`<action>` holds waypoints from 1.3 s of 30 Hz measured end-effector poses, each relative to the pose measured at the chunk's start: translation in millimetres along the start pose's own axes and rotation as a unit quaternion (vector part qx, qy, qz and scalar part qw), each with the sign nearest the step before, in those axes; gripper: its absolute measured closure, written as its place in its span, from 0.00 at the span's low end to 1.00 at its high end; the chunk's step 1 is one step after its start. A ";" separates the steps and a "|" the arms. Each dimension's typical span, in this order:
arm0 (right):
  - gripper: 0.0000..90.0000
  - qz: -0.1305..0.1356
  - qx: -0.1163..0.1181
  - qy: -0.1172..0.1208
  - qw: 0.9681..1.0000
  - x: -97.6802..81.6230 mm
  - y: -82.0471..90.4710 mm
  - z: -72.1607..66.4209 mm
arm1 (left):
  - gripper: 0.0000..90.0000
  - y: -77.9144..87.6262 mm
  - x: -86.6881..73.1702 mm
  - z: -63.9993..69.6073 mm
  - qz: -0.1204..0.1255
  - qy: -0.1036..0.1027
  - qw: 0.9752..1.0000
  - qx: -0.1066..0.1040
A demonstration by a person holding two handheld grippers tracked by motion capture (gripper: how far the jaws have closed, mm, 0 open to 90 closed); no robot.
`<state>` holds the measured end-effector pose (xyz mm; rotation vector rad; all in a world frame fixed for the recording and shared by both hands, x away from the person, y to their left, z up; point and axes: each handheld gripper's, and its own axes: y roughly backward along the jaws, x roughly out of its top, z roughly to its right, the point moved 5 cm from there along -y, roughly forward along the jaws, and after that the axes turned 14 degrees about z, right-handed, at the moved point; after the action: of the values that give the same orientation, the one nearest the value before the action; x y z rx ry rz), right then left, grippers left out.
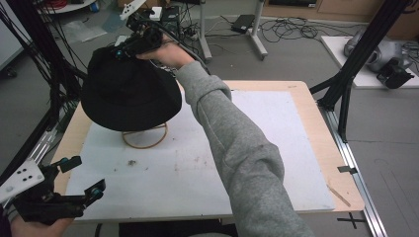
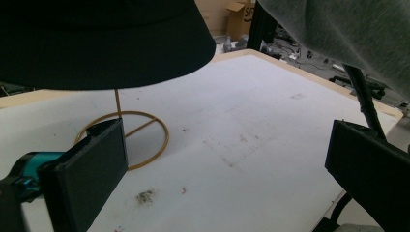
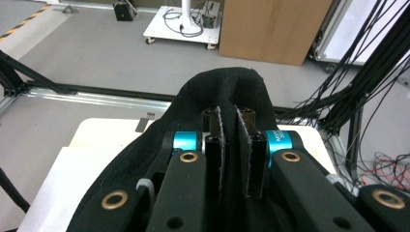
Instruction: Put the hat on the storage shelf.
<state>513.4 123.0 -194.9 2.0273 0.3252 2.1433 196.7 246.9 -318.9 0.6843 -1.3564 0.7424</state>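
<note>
Jaws of my right gripper [image 3: 231, 145] pinch fold of crown of black cloth bucket hat [image 1: 129, 91], far left over desk [image 1: 306, 106]. Hat hangs tilted above thin yellow wire stand with ring base [image 2: 145, 140] on white mat [image 1: 276, 148]; contact with stand top hidden. Jaws of my left gripper [image 1: 81, 175] spread wide, empty, near desk's front left corner. Grey sleeve [image 1: 237, 148] crosses mat.
</note>
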 end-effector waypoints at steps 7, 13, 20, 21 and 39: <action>0.93 -0.014 -0.010 -0.006 1.000 -10.4 -6.1 3.2 | 0.02 4.6 3.5 -2.0 0.006 -0.002 1.000 0.004; 0.93 -0.016 -0.005 -0.020 1.000 -20.8 -6.6 1.9 | 0.02 4.9 3.4 -2.6 0.005 -0.001 1.000 0.005; 0.91 -0.015 -0.008 -0.021 1.000 -21.4 -6.1 0.2 | 0.02 4.4 3.4 -1.6 0.005 -0.002 1.000 0.006; 0.89 -0.014 -0.009 -0.021 1.000 -21.7 -6.2 -0.1 | 0.02 4.4 3.5 -1.5 0.004 -0.003 1.000 0.005; 0.13 0.015 -0.075 -0.055 0.996 -19.9 9.0 7.4 | 0.02 5.7 8.5 -0.1 0.010 -0.011 1.000 0.004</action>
<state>522.2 109.2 -211.2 2.0657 0.1155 1.9961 192.8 251.1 -310.4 0.6863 -1.3826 0.7590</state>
